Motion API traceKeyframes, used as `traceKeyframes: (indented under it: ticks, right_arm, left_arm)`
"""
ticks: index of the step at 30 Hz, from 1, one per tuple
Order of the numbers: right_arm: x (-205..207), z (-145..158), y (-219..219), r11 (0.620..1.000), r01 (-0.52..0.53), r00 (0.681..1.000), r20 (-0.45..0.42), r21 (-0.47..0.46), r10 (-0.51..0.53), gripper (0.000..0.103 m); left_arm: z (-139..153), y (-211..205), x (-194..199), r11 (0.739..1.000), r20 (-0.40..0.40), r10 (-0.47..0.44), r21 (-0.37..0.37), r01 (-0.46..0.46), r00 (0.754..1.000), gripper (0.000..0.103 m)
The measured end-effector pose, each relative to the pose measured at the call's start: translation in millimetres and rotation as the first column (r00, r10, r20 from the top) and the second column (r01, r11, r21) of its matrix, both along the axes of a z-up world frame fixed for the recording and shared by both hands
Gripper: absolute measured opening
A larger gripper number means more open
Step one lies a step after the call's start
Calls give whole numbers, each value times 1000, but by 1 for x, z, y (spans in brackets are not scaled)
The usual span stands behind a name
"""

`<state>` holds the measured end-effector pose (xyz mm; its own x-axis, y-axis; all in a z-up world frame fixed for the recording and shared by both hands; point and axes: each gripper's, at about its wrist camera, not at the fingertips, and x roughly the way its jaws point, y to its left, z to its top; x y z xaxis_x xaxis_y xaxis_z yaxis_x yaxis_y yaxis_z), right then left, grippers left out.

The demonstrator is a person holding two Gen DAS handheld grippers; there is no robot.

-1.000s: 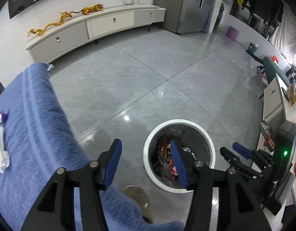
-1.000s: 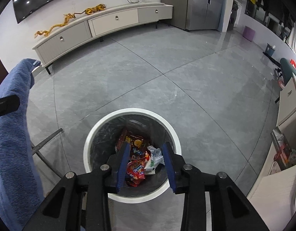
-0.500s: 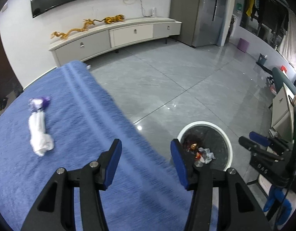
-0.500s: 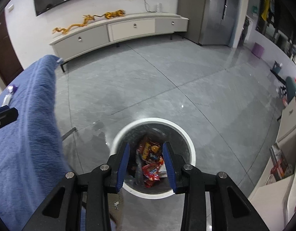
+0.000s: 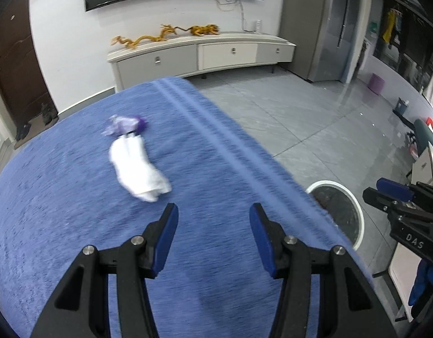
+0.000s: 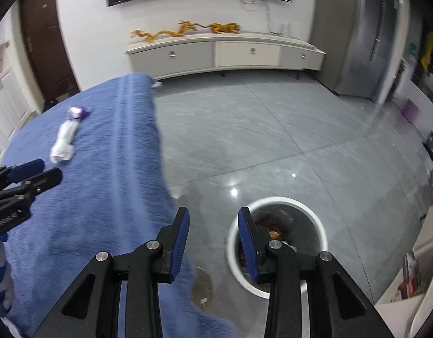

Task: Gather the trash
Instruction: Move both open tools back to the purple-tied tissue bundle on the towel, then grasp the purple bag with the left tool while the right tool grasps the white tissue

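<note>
A crumpled white tissue (image 5: 140,170) lies on the blue cloth-covered table (image 5: 75,197), with a purple wrapper (image 5: 126,124) touching its far end. Both show in the right wrist view too: the tissue (image 6: 64,140) and the wrapper (image 6: 77,111). My left gripper (image 5: 213,219) is open and empty above the cloth, short of the tissue and to its right. My right gripper (image 6: 213,221) is open and empty above the floor, beside the table edge. A white round bin (image 6: 317,225) with a black liner holds wrappers on the floor; it also shows in the left wrist view (image 5: 354,211).
A long white TV cabinet (image 5: 202,56) stands at the far wall under a TV. A steel fridge (image 5: 329,28) stands at the right. White furniture (image 6: 413,281) lies right of the bin. A slipper (image 6: 202,287) lies on the floor by the table.
Both grippers have swung up and left, away from the bin toward the table. The tissue and wrapper have come nearer the middle of the left view. Both grippers stay open.
</note>
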<state>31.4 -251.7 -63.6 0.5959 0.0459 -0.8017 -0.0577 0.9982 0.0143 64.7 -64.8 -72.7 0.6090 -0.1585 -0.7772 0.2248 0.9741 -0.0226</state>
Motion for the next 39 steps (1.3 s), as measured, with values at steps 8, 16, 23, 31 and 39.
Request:
traceKeyframes:
  ticks: [8,16,23,31,39]
  right_arm:
    - [27,2,66,989,-144,989,-14,32,144,34]
    - [61,-6,121,954,-283,958,-26,98,287,40]
    - [93,-12,160,913,-370,925,-18,172,379,48]
    - [126,-30,183,890,-400,909,-34,219,416,50]
    - [145,-52,197,878,-403,903,-44,259,428,52]
  left_arm:
    - [-11,83,16,997,-48,72,-9,-73,996,51]
    - [1,156,64,983,-72,136,-113,-143,988,57]
    - [5,155,131,982,-88,84,-162,-97,993,59]
    - [-16,134,193,983,-120,60,-165,-80,991,59]
    - [-38,125,211,982,-161,42,-174,-70,986,59]
